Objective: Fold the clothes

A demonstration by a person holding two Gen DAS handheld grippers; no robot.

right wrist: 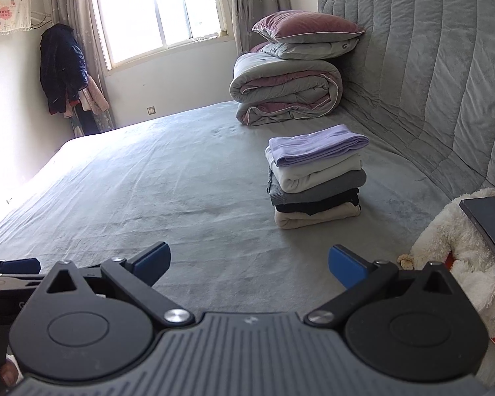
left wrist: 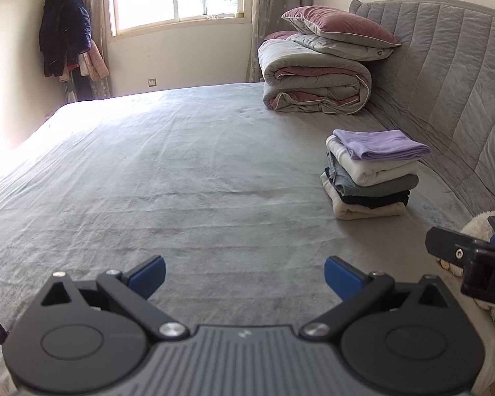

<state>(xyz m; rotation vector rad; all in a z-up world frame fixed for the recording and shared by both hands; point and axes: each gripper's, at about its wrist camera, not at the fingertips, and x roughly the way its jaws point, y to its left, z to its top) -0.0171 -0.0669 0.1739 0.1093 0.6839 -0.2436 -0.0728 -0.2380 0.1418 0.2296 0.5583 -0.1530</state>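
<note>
On the grey bed sheet (left wrist: 188,171) the stack of folded clothes (right wrist: 315,178) sits near the headboard (right wrist: 429,66), so with left gripper (left wrist: 244,275) and right gripper (right wrist: 249,264) both spread wide and empty, fetch any next garment without nudging that pile.

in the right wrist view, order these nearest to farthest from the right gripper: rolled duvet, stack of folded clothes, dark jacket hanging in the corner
From the right gripper:
1. stack of folded clothes, ahead on the bed, slightly right.
2. rolled duvet, behind the stack by the headboard.
3. dark jacket, far left corner past the bed.
</note>
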